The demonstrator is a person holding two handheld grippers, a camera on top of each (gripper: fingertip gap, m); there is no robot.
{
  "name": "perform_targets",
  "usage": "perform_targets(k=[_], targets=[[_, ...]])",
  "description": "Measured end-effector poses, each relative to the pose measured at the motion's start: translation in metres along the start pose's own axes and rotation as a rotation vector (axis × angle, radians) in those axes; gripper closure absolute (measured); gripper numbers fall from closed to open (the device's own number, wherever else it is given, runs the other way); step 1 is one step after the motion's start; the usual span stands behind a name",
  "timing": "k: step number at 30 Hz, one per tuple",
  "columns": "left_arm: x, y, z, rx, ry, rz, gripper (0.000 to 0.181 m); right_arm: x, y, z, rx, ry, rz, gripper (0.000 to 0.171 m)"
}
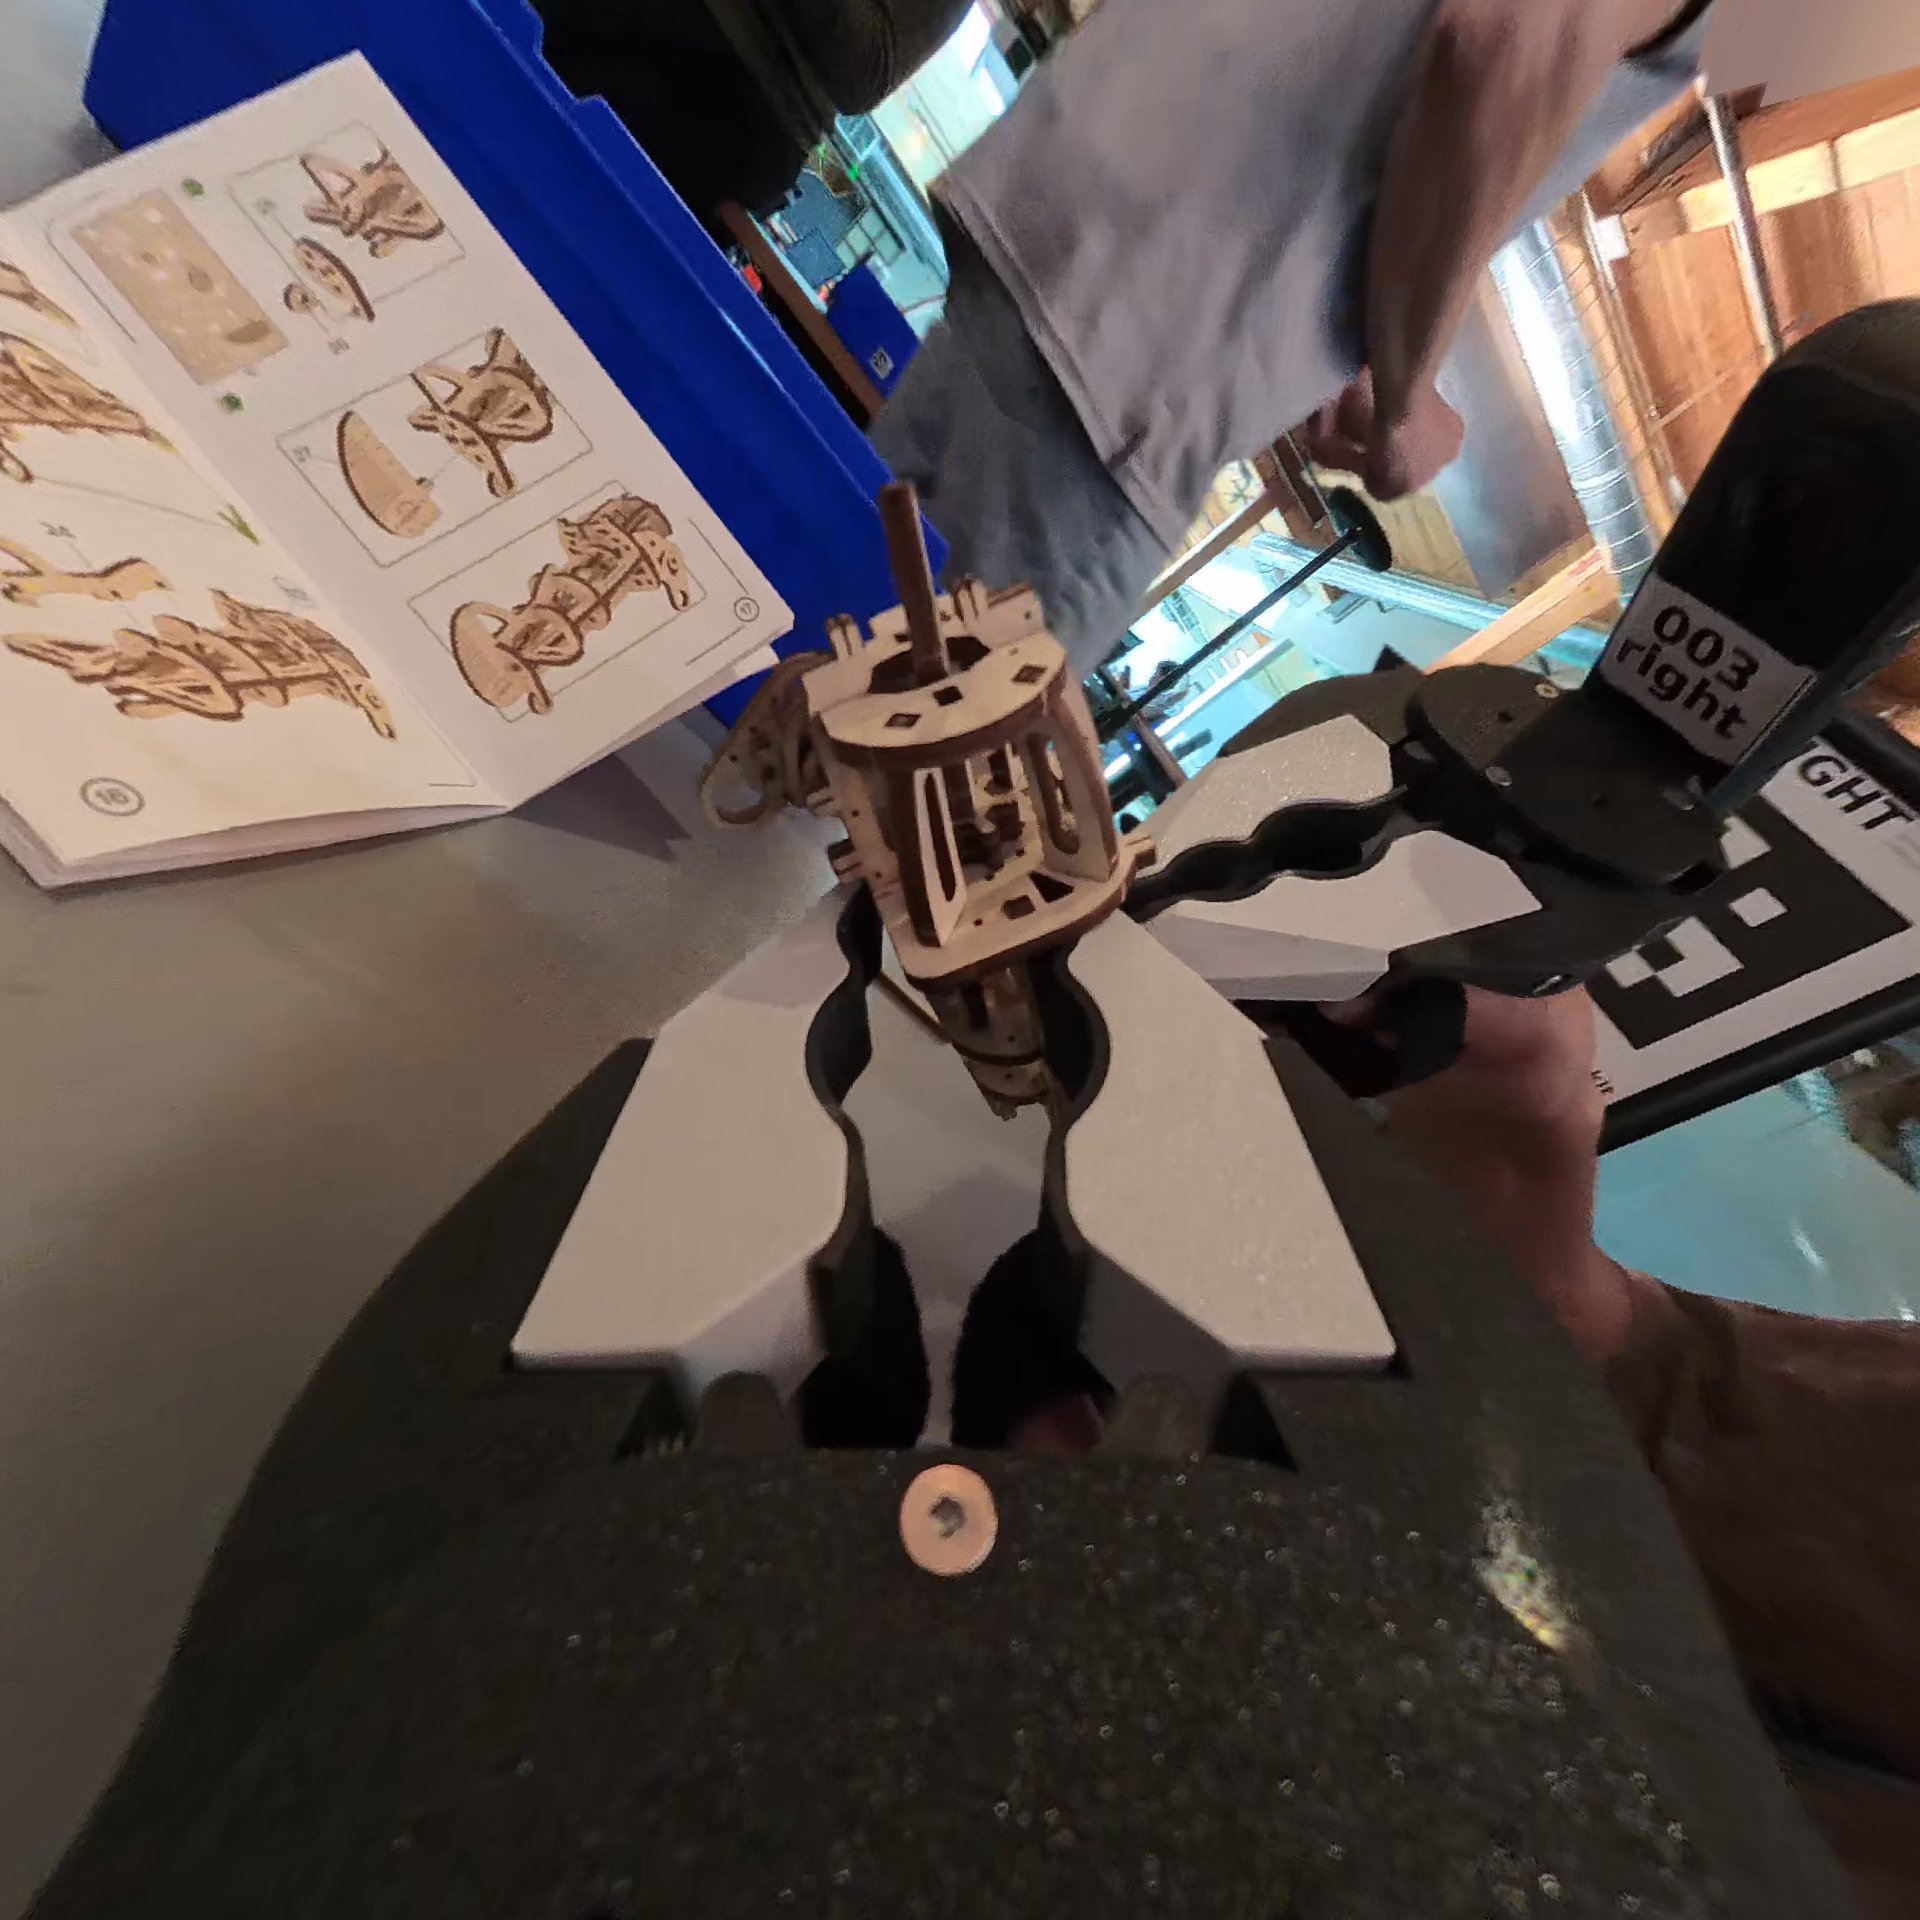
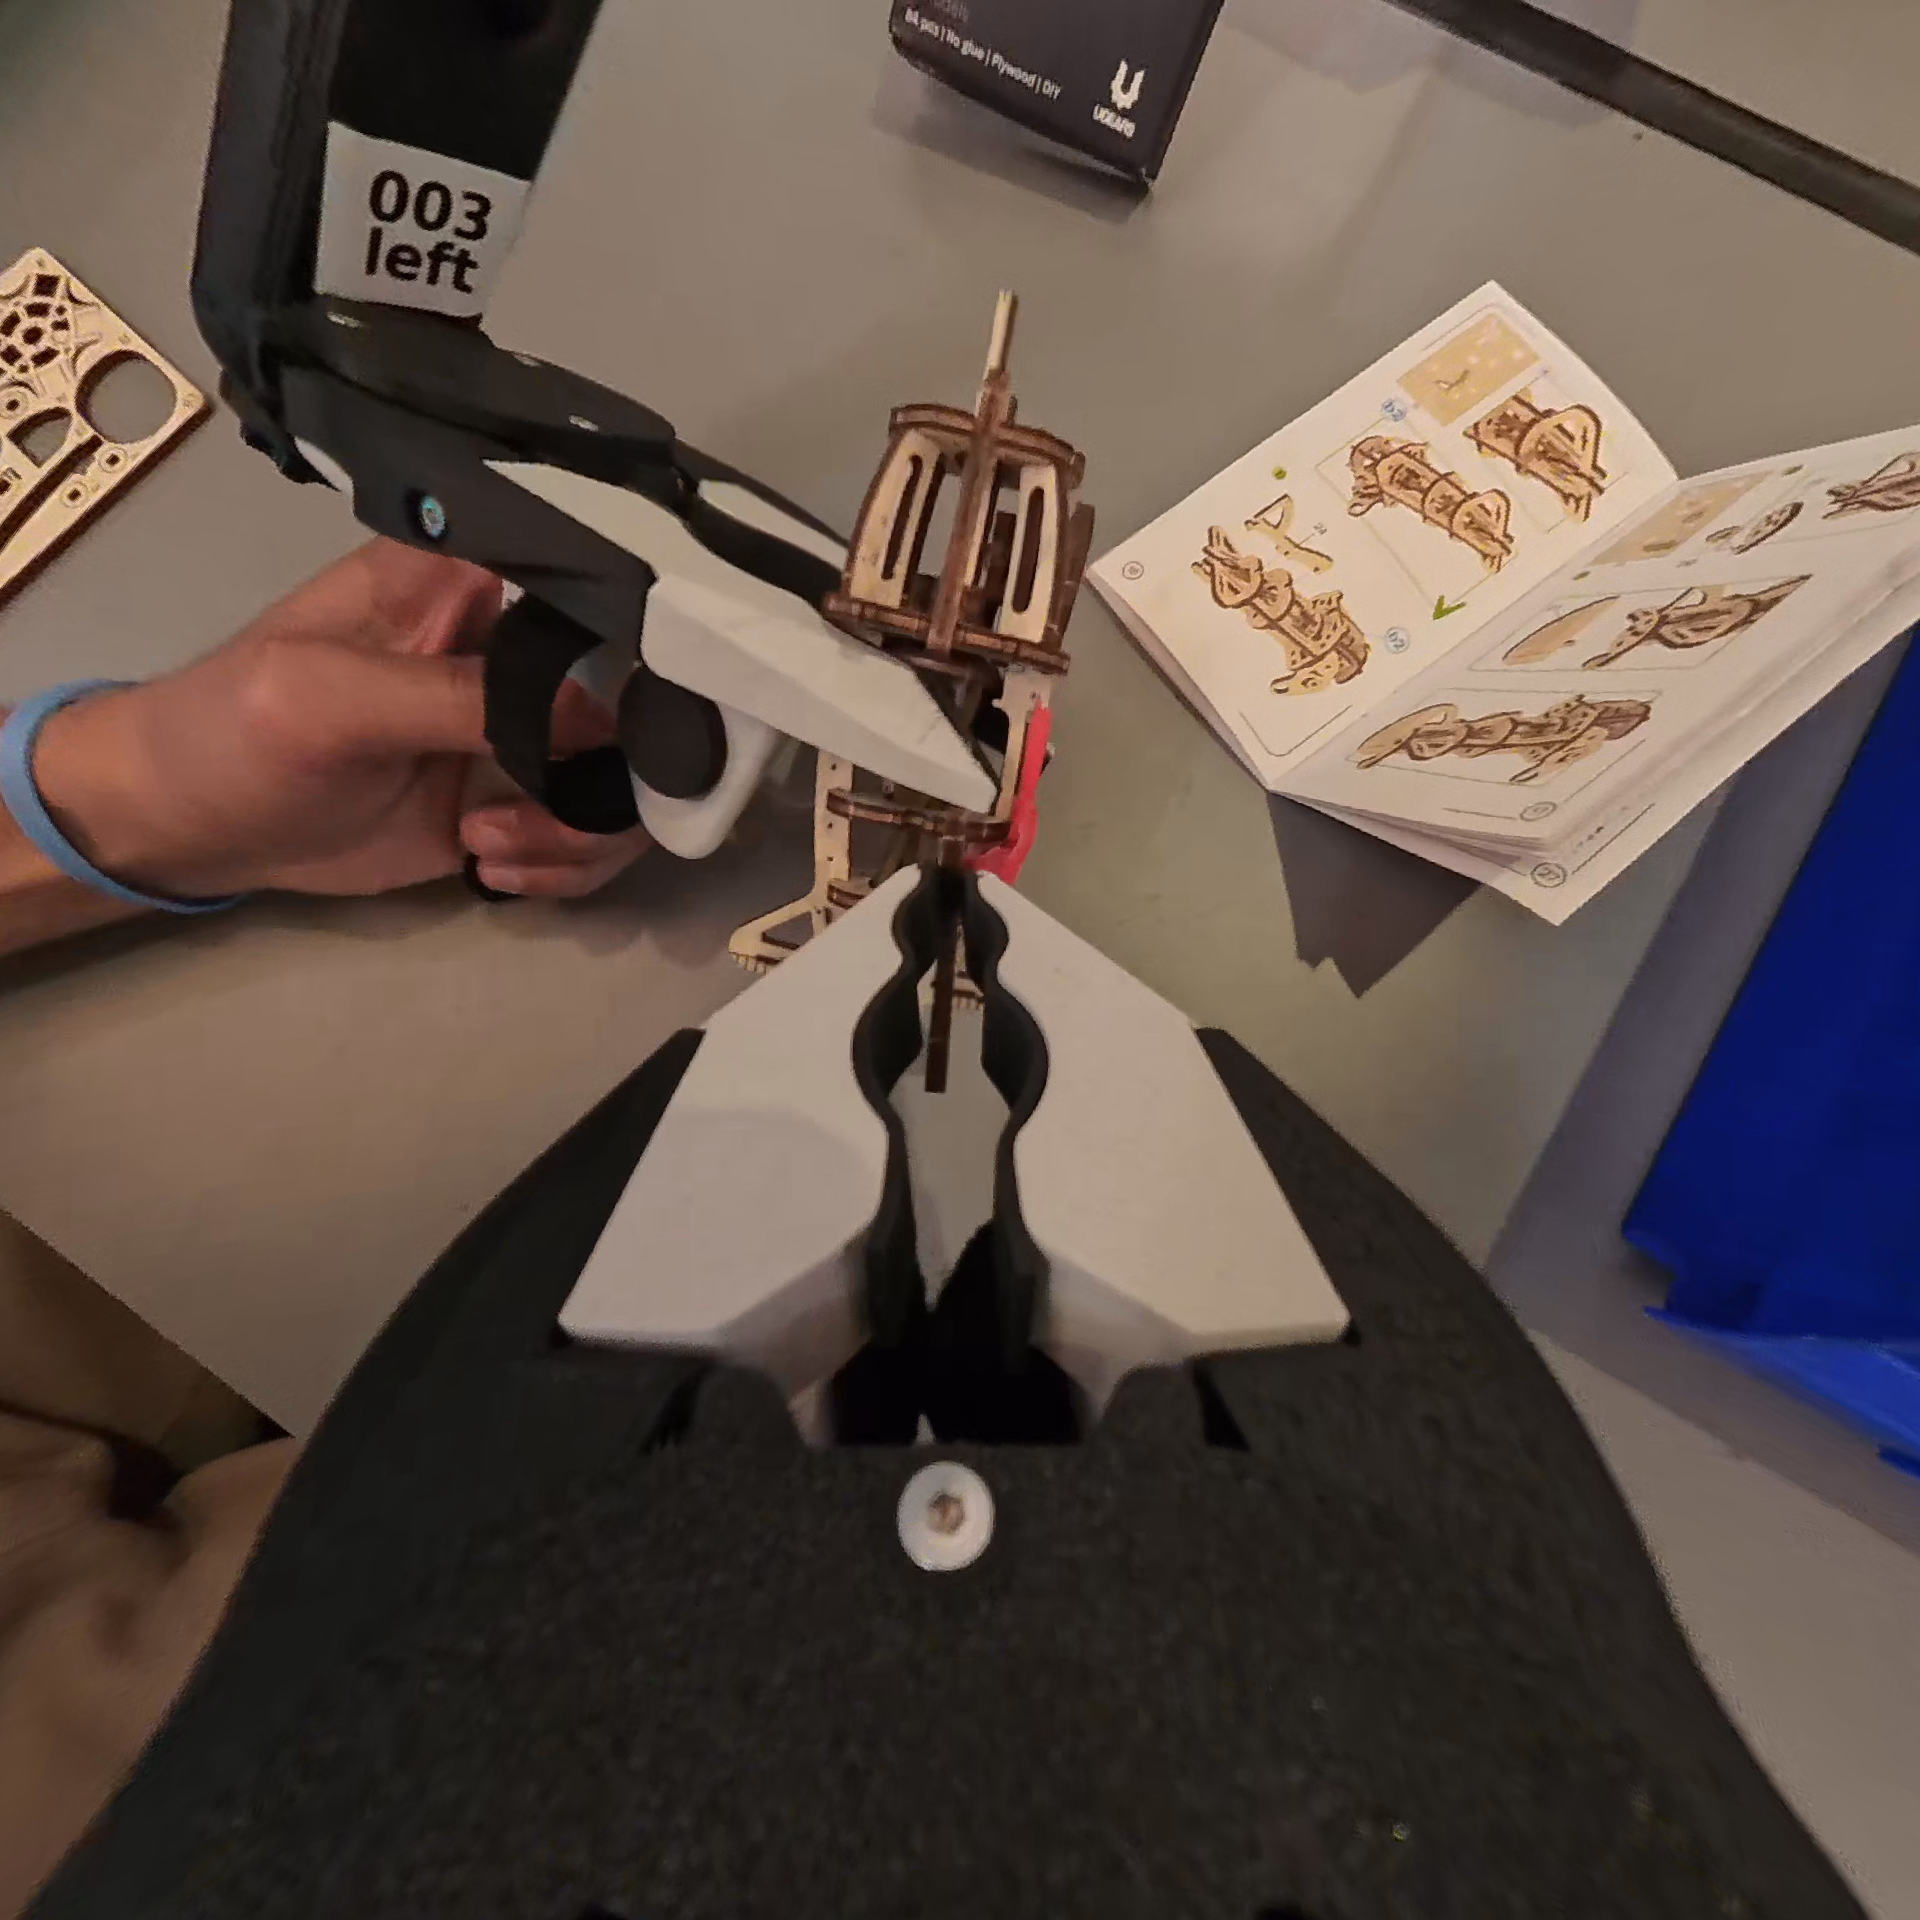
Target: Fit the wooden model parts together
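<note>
We gripped the model (image 1: 966, 821) with the left claw (image 1: 961, 1023) to steady it, while the right claw (image 2: 940, 904) pinched its rod (image 2: 940, 997), near the table's middle.

A workshop or lab space. A plain grey bench (image 2: 312, 1091) carries an open instruction booklet (image 2: 1507, 644), a laser-cut plywood parts sheet (image 2: 73, 405) and a dark kit box (image 2: 1049, 73). Blue plastic bins (image 1: 623, 260) sit alongside. Behind stand wooden shelving (image 1: 1766, 260) and wire racks.
</note>
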State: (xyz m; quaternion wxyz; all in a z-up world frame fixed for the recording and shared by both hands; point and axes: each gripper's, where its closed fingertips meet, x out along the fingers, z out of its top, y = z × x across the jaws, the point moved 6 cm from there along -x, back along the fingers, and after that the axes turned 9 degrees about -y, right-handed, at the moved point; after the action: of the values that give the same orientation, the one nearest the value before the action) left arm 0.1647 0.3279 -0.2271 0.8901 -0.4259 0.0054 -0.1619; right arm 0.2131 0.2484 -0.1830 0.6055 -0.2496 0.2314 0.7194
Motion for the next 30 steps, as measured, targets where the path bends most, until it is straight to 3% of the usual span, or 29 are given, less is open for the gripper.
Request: perform_targets(k=[1, 10, 30], targets=[[-0.001, -0.002, 0.000, 0.020, -0.007, 0.001, 0.155, 0.000, 0.001, 0.000, -0.003, -0.009, -0.004, 0.169], [-0.009, -0.001, 0.010, 0.091, -0.084, 0.048, 0.156, -0.002, 0.015, 0.005, -0.067, -0.057, -0.032, 0.169], [-0.011, 0.000, 0.011, 0.048, -0.158, 0.061, 0.155, 0.013, 0.015, 0.014, 0.132, -0.014, -0.016, 0.169]])
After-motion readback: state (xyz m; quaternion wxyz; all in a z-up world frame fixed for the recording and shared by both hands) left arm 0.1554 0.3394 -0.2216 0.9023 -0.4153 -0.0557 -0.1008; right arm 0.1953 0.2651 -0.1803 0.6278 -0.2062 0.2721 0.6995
